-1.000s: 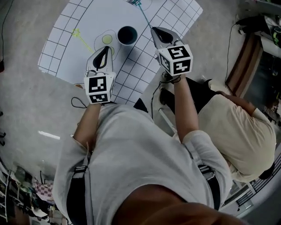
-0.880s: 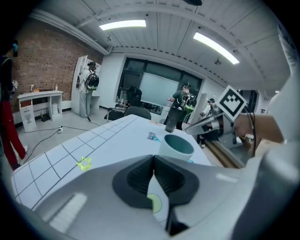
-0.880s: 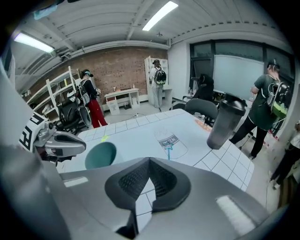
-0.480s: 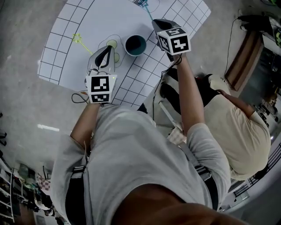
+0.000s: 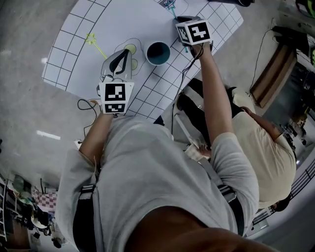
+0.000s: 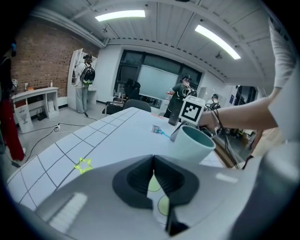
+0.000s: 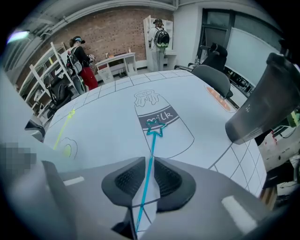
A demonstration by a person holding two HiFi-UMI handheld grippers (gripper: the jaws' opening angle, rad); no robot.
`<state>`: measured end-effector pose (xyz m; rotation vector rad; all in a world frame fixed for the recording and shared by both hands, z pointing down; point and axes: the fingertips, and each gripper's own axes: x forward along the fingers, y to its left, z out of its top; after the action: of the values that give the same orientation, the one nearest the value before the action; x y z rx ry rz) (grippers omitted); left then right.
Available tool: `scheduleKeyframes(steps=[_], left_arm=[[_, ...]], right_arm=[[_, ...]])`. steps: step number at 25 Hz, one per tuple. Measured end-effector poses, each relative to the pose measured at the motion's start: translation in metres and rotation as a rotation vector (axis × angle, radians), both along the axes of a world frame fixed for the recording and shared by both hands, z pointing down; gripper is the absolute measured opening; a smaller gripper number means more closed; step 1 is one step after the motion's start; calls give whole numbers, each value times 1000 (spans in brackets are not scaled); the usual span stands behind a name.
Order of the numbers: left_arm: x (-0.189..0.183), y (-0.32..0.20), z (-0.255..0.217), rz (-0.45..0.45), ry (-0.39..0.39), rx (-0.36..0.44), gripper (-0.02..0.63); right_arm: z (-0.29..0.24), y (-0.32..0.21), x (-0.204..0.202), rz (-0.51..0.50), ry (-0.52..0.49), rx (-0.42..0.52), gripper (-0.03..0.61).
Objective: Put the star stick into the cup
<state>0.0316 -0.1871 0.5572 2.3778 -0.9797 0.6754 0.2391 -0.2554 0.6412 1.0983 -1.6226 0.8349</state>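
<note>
A teal cup [image 5: 158, 52] stands upright on the white gridded mat [image 5: 78, 64]. My right gripper [image 5: 180, 19] is just beyond the cup, shut on a blue star stick [image 7: 151, 154]. The stick's star end [image 7: 156, 127] points forward over a milk carton drawing and shows at the mat's far edge [image 5: 170, 4]. My left gripper [image 5: 118, 63] is shut and empty, to the left of the cup and a little nearer to me. Seen from the left gripper [image 6: 153, 164], the cup [image 6: 197, 143] sits ahead to the right. A yellow star stick [image 5: 93, 43] lies on the mat to the left, its star [image 6: 83, 165] visible ahead.
A dark grey container [image 7: 267, 103] stands at the mat's far right. A person in beige [image 5: 263, 142] sits close by on my right. An office chair [image 7: 213, 77] stands past the table, with people and shelves further back.
My right gripper has carried the blue star stick away from me, from beside the cup to beyond it. The left gripper has kept its place near the cup.
</note>
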Motion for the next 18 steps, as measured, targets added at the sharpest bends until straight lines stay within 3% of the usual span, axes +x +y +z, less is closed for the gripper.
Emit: scheduleKeyframes(steps=[4, 8, 18], left_arm=[[-6, 5, 2, -25, -10, -6, 3], [-14, 10, -1, -49, -25, 0, 3], [-41, 13, -28, -122, -41, 60, 3]], right_arm=[[1, 1, 2, -5, 4, -13, 57], [1, 0, 5, 9, -17, 20, 15], [-41, 1, -12, 66, -131, 208, 14]])
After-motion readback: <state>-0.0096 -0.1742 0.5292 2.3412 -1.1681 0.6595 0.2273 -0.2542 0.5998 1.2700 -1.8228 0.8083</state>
